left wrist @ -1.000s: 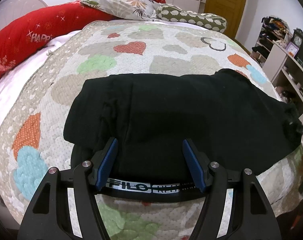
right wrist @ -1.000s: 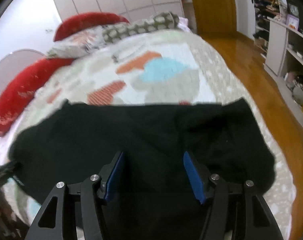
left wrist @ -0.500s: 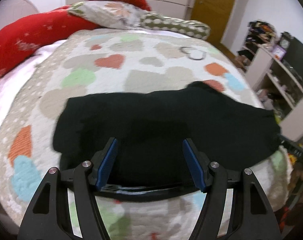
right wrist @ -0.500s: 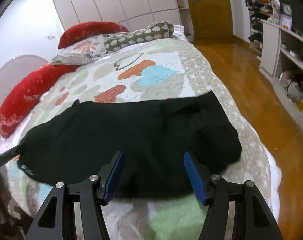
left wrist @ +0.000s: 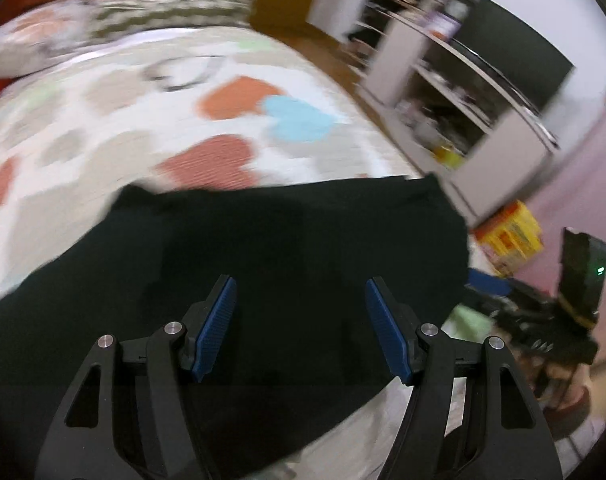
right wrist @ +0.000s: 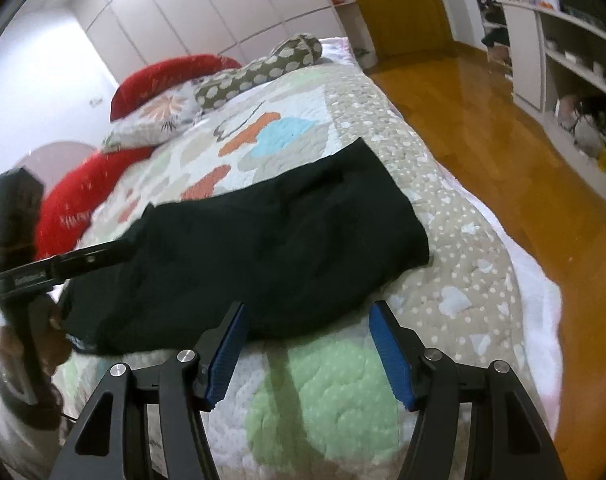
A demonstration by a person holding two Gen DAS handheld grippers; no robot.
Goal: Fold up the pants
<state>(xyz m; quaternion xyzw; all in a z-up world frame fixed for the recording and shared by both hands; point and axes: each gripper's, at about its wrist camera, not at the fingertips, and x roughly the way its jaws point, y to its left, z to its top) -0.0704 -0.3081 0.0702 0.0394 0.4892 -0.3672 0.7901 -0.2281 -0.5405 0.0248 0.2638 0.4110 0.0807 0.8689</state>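
A pair of black fabric pants (right wrist: 239,256) is laid flat across the near end of a bed covered by a quilted bedspread with pastel heart patches (right wrist: 455,240). The pants are used here as the landmark. They are seen as a compact dark rectangle with one short edge near the bed's side, so at least one fold is judged to be done already; a waistband edge with pale lettering is just glimpsed at the corner nearest the person's hand (right wrist: 43,340). How many layers are stacked cannot be told.

The left tool (left wrist: 301,328) is held above the pants, its blue pads (left wrist: 215,328) spread wide with nothing pinched between them; this view is blurred. The right tool (right wrist: 307,354) is held just off the near edge of the pants, over a green patch of the bedspread, its pads also apart and empty.

Beyond the pants, red cushions (right wrist: 83,196) and a spotted bolster pillow (right wrist: 263,68) are lined up at the head of the bed. A further fold or a final smoothing is judged to remain, with no grip taken yet.
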